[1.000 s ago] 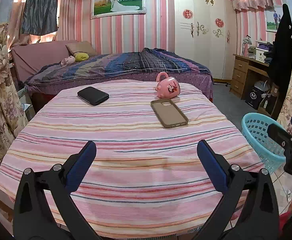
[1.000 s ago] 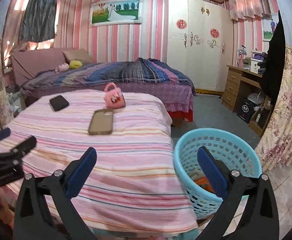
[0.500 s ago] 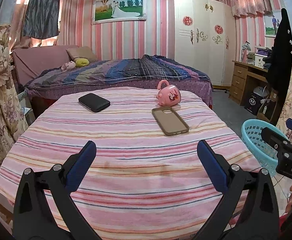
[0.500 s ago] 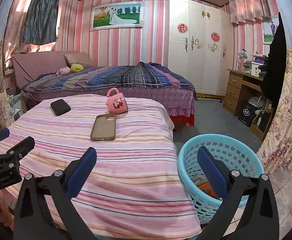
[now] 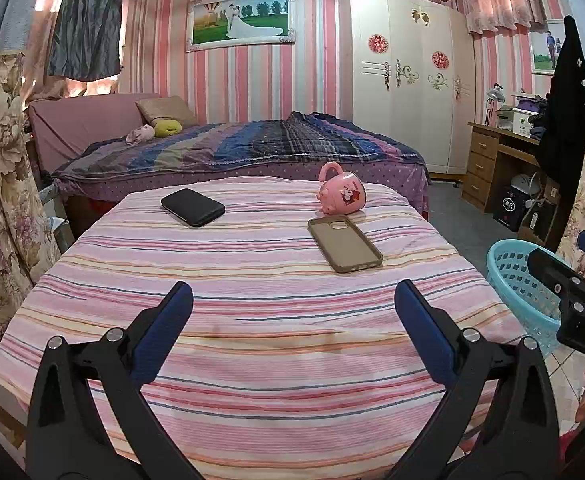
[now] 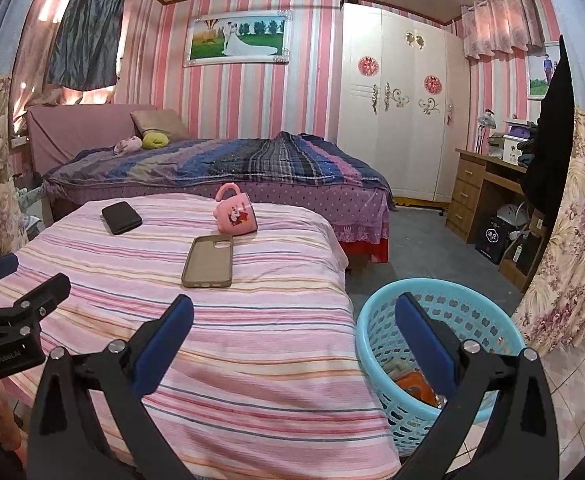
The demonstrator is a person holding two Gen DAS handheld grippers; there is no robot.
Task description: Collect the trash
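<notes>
A light blue plastic basket [image 6: 448, 344] stands on the floor right of the striped table [image 6: 232, 320]; orange and pale scraps lie inside it. The same basket [image 5: 520, 284] shows at the right edge of the left wrist view. My left gripper [image 5: 292, 320] hangs open above the near part of the table, holding nothing. My right gripper [image 6: 292, 332] is open too, straddling the table's right edge and the basket, empty. Each gripper shows at the edge of the other's view. I see no loose trash on the tablecloth.
On the table lie a black phone [image 5: 192, 207], a brown phone case [image 5: 345, 249] and a pink mug [image 5: 342, 196] tipped on its side. Behind is a bed [image 5: 232, 152]. A wardrobe [image 5: 408, 80], wooden desk [image 5: 496, 160] and floral curtains surround the floor space.
Both grippers have drawn back and tilted up, so more of the room and ceiling shows. They stay open and empty. Objects on the table have not moved.
</notes>
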